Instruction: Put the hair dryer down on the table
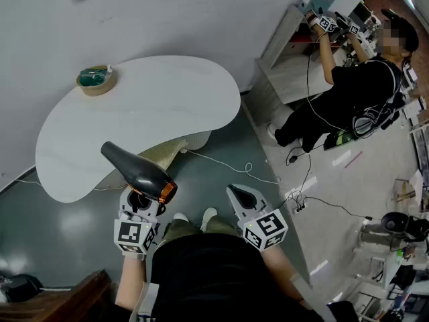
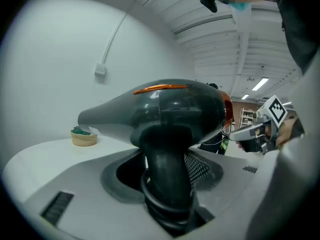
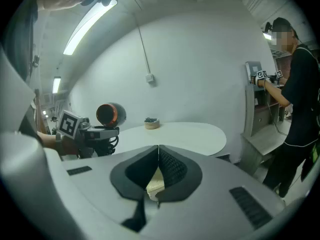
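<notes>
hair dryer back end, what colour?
Orange ring around the rear opening of the hair dryer; the body is dark grey. It shows best in the right gripper view.

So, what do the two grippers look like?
Both the left gripper and right gripper have pale grey, wedge-shaped bodies with black textured pads. Each carries a white cube printed with black square markers. The person wears a black top.

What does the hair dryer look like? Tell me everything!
The hair dryer is shiny dark grey plastic, with an orange ring at its back end and an orange stripe on top. The left tool clamps its black handle, so the body sits above, nozzle pointing toward the table. It is not resting on the table.
</notes>
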Available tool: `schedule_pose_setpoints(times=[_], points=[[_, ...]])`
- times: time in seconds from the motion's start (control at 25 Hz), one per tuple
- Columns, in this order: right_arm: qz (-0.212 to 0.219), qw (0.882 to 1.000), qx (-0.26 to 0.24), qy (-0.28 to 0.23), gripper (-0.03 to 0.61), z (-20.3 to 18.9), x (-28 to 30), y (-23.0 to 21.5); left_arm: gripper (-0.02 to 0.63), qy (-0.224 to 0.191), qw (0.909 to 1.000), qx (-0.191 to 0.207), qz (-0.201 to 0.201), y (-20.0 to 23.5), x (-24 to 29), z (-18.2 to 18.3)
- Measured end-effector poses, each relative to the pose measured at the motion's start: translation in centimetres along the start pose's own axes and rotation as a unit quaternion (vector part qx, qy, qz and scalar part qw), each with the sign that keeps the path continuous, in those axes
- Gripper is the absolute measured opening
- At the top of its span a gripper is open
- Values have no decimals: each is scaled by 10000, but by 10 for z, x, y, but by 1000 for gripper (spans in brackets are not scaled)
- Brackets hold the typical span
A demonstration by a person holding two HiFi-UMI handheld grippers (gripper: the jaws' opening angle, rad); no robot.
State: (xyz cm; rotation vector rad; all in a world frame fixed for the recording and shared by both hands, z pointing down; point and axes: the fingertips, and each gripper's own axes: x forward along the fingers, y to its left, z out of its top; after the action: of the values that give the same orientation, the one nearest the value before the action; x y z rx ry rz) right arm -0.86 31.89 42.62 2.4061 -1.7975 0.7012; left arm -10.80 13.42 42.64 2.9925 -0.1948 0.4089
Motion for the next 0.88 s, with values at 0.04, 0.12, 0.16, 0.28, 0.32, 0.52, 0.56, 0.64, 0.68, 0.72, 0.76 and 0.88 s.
schedule_pose_setpoints(times=[0.04, 0.12, 0.16, 0.28, 0.32, 0.52, 0.56, 0.64, 0.68, 0.72, 0.76, 0.88], points=[[-11, 10000, -10, 24, 15, -2, 2, 3, 224, 6, 10000, 5, -1, 3, -3, -2], [-35, 10000, -10, 79, 15, -5, 6, 8, 224, 20, 10000, 18, -8, 10, -7, -7], [-48, 9999, -1, 109, 15, -7, 9, 11, 224, 27, 10000, 24, -13, 15, -9, -8], [-55, 9998, -34, 176, 16, -5, 20, 19, 224, 26, 10000, 23, -18, 30, -13, -11], [-35, 9998, -86, 198, 15, -4, 24, 23, 224, 17, 10000, 10, -13, 35, -14, -12], [76, 9985, -474, 265, 15, 6, 48, 36, 223, 20, 10000, -22, 12, 56, -15, -19], [65, 9982, -530, 261, 15, 8, 53, 34, 224, 43, 10000, -52, 46, 60, -13, -21], [55, 9981, -557, 268, 17, 11, 64, 26, 223, 90, 9997, -193, 127, 67, -6, -24], [71, 9982, -540, 266, 17, 14, 69, 19, 223, 100, 9995, -260, 166, 70, -1, -25], [95, 9983, -519, 255, 17, 17, 75, 10, 223, 110, 9993, -291, 208, 72, 4, -25], [127, 9983, -504, 246, 17, 19, 82, 0, 223, 124, 9992, -281, 261, 74, 11, -25], [327, 9976, -544, 274, 17, 27, 105, -34, 222, 166, 9981, -245, 540, 81, 29, -24]])
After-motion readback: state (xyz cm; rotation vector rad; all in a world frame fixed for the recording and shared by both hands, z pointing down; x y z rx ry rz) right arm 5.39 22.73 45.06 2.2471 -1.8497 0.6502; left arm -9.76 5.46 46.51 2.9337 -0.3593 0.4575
